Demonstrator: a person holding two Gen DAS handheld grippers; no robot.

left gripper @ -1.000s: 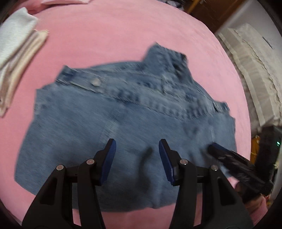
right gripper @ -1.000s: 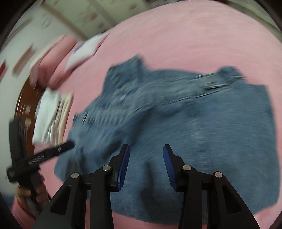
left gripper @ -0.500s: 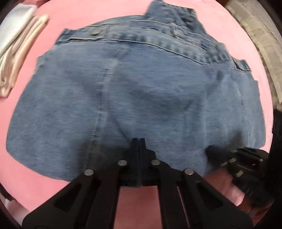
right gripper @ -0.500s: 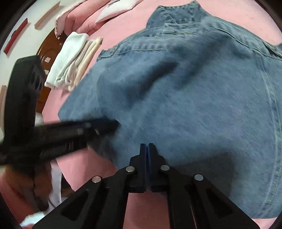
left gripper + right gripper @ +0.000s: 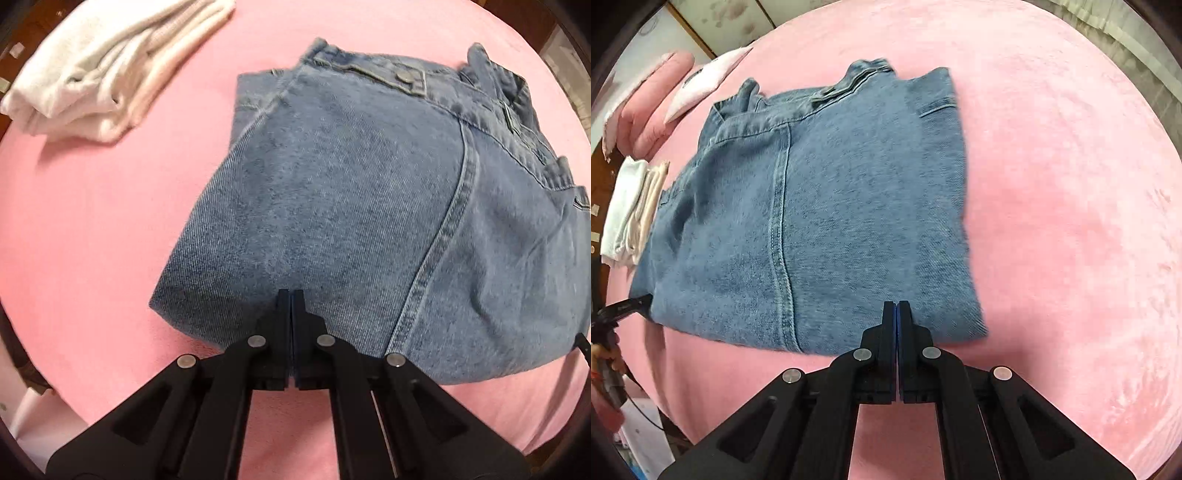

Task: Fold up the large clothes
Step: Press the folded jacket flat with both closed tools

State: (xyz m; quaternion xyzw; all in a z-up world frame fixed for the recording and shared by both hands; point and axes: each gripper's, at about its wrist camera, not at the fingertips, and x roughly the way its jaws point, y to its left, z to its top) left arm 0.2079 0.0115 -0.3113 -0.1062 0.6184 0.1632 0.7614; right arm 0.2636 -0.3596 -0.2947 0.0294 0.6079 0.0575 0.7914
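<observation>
While the denim jacket lay on the pink bedspread, left gripper and right gripper were clamped on its near hem, evidently for folding.

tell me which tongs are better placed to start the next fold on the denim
Probably neither: both sets are shut on the denim's near hem, left tongs by one corner, right tongs by the other.
</observation>
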